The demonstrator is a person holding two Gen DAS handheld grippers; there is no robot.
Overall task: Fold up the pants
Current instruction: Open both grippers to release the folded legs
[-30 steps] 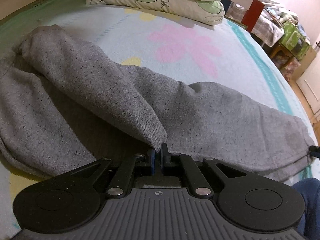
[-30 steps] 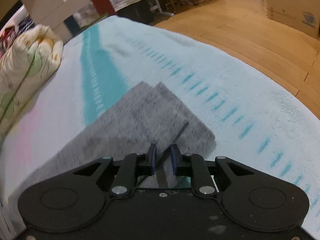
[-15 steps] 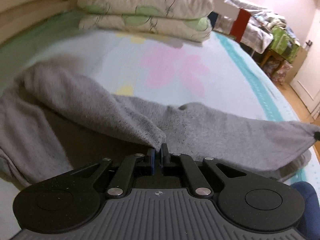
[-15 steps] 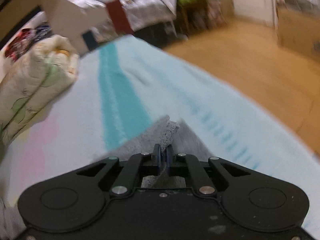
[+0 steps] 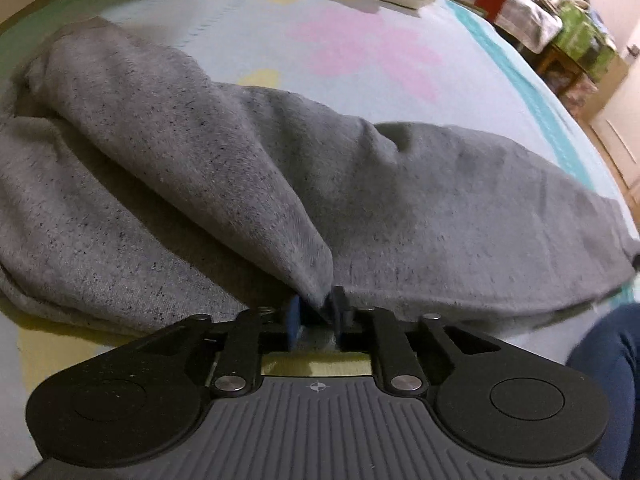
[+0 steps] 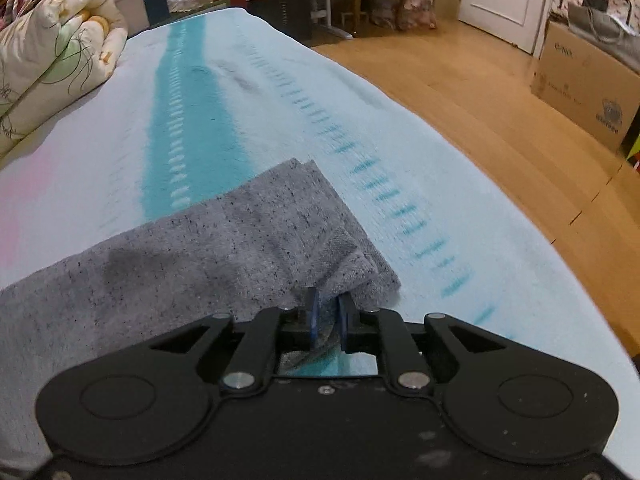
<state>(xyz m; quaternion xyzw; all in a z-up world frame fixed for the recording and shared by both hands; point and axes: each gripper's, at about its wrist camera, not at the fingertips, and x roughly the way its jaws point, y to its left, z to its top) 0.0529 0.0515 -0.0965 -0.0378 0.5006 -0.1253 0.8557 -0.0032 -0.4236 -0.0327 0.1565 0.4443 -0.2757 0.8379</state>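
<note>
Grey speckled pants (image 5: 248, 168) lie across the bed, the waist end bunched at the left with one layer folded over in a long diagonal flap. The flap's pointed corner sits between the jaws of my left gripper (image 5: 316, 310), which are opening, with a small gap beside the cloth. In the right wrist view the stacked leg cuffs (image 6: 304, 220) rest flat on the sheet. My right gripper (image 6: 328, 314) has the near cuff corner between its jaws, which are also opening and no longer pinch it.
The bed sheet (image 6: 192, 120) is pale blue with teal stripes and a pink flower. Folded floral quilts (image 6: 52, 52) are stacked at the head. The bed edge drops to a wooden floor (image 6: 460, 92) with a cardboard box (image 6: 588, 92). A blue-clad knee (image 5: 608, 364) is near right.
Both ends of the pants were lifted half a second ago and now lie back down on the bed. Both grippers' jaws have parted slightly around the cloth.
</note>
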